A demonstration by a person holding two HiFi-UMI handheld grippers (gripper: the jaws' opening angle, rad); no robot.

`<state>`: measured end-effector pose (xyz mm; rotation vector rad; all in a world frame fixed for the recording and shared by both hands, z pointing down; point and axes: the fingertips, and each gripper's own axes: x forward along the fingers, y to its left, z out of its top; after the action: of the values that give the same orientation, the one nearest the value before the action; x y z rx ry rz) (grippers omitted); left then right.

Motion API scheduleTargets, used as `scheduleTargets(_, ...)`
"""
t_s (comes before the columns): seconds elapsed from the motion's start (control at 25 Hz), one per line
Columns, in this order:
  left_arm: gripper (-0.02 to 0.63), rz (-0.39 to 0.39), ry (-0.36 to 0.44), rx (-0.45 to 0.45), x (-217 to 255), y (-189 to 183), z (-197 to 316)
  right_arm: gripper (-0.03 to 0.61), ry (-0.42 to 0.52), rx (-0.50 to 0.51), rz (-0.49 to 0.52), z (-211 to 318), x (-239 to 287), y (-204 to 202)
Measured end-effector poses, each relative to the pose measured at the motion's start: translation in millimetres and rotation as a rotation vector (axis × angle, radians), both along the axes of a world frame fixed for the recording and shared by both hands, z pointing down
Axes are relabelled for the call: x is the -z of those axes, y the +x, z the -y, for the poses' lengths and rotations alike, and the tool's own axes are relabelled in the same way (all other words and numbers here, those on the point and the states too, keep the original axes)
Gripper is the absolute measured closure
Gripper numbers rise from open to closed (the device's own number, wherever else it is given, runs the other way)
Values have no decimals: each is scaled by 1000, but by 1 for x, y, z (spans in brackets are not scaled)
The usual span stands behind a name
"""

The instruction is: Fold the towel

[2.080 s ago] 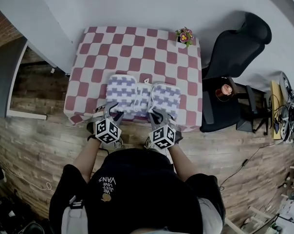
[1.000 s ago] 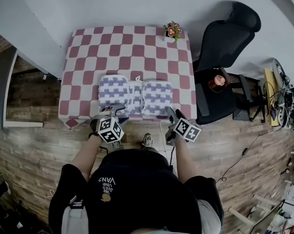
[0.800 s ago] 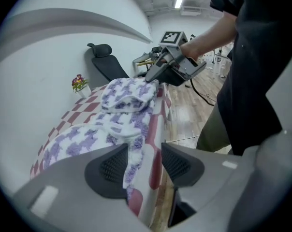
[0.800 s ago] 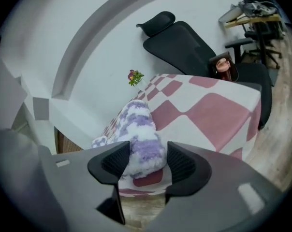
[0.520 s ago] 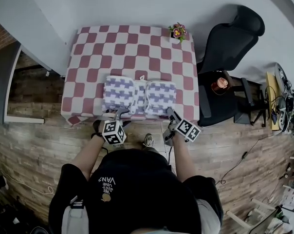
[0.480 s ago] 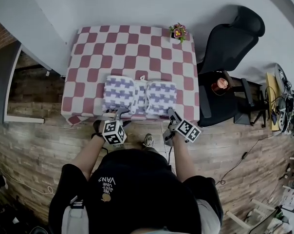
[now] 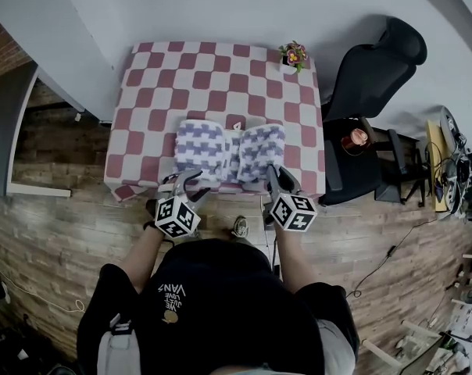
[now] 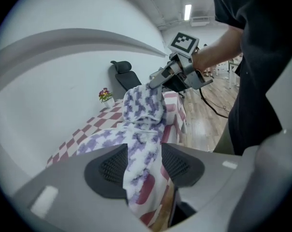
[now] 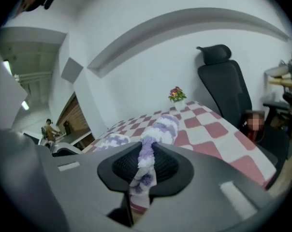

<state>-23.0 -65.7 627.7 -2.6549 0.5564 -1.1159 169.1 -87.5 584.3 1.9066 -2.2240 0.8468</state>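
Observation:
The white towel with purple blocks lies bunched near the front edge of the red-and-white checked table. My left gripper is at its near left corner. In the left gripper view a hanging fold of the towel fills the gap between the pads of the left gripper. My right gripper is at the near right corner, jaws closing. In the right gripper view a thin rolled edge of the towel is pinched between the pads of the right gripper. The right gripper also shows in the left gripper view, lifting that corner.
A small flower pot stands at the table's far right corner. A black office chair is just right of the table, with a stool holding a cup beside it. A white wall runs behind the table. Wooden floor lies in front.
My right gripper came in from off the table's front right, closed on the towel's near right corner and raised it. The left gripper rose slightly with its corner.

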Motion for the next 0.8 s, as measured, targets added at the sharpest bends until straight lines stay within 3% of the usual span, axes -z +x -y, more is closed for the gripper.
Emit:
scheduleTargets(0.2, 420, -27, -6, 71, 0, -37, 2, 517, 105, 179, -198, 19, 37, -71)
scheduleTargets(0.44, 420, -42, -23, 144, -6, -94, 0, 517, 167, 428, -434, 33, 43, -174)
scheduleTargets(0.8, 420, -58, -61, 203, -14, -162, -8, 517, 53, 715, -745, 36, -27, -277)
